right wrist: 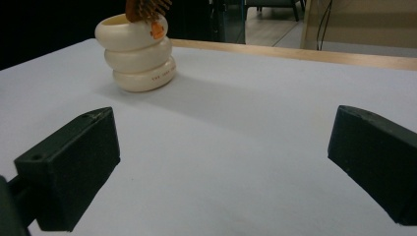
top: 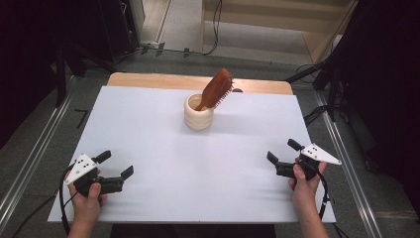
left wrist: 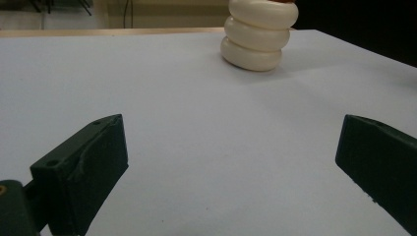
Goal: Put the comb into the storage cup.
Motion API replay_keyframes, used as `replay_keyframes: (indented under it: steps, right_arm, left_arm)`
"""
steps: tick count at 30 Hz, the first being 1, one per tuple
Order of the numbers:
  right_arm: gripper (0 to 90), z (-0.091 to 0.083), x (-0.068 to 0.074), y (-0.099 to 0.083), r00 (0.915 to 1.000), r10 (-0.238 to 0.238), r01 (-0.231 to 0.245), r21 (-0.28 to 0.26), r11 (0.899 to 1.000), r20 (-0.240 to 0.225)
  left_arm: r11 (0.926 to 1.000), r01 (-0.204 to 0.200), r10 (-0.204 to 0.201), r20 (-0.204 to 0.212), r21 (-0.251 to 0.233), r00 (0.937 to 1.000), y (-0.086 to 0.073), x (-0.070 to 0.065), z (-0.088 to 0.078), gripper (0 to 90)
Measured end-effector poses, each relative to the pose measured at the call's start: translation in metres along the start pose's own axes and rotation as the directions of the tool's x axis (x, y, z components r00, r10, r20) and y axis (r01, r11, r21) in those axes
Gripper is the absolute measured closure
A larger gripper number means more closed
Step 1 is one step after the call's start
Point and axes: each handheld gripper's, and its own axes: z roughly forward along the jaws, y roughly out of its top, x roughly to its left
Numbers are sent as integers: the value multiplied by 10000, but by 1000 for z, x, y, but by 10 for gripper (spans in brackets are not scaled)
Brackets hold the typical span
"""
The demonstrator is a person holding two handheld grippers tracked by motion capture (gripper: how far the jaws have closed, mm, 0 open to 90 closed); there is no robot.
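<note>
Hairbrush (top: 216, 89) in cup (top: 198, 113) (tilted), well apart from both grippers

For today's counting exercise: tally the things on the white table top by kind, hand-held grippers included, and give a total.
Cream ringed cup: 1
Wooden hairbrush, standing tilted in the cup: 1
Grippers, both open: 2 (left gripper, right gripper)
Total: 4
</note>
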Motion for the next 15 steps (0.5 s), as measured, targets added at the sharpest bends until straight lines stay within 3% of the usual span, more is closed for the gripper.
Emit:
replay_keyframes:
  steps: [15]
  right_arm:
    - [0, -22, -13, -12, 9994, 60, -61, 34, 10000, 334]
  left_arm:
    - [10000, -6, 6, -13, -18, 10000, 0, 0, 0, 0]
